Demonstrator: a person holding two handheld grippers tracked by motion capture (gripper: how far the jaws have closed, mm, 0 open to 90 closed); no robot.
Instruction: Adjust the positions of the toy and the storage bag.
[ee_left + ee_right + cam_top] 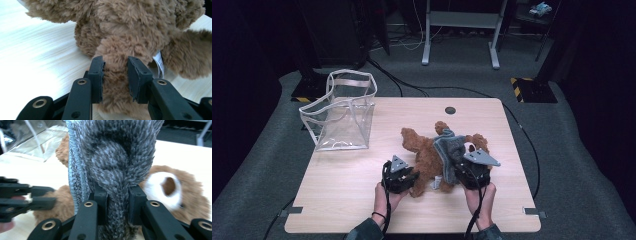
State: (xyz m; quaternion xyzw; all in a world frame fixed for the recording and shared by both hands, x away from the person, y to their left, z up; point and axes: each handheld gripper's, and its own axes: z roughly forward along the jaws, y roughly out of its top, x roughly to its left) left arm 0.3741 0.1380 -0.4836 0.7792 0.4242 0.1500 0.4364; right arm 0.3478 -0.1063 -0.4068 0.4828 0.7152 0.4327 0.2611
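Bear lies mid-table, right of clear bag. L gripper clamped on bear's leg. R gripper pinching grey knit, held above bear, near head.

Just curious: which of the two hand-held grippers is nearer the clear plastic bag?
Left. The left gripper grips the brown plush teddy bear nearer the clear plastic bag; the right gripper lies farther off.
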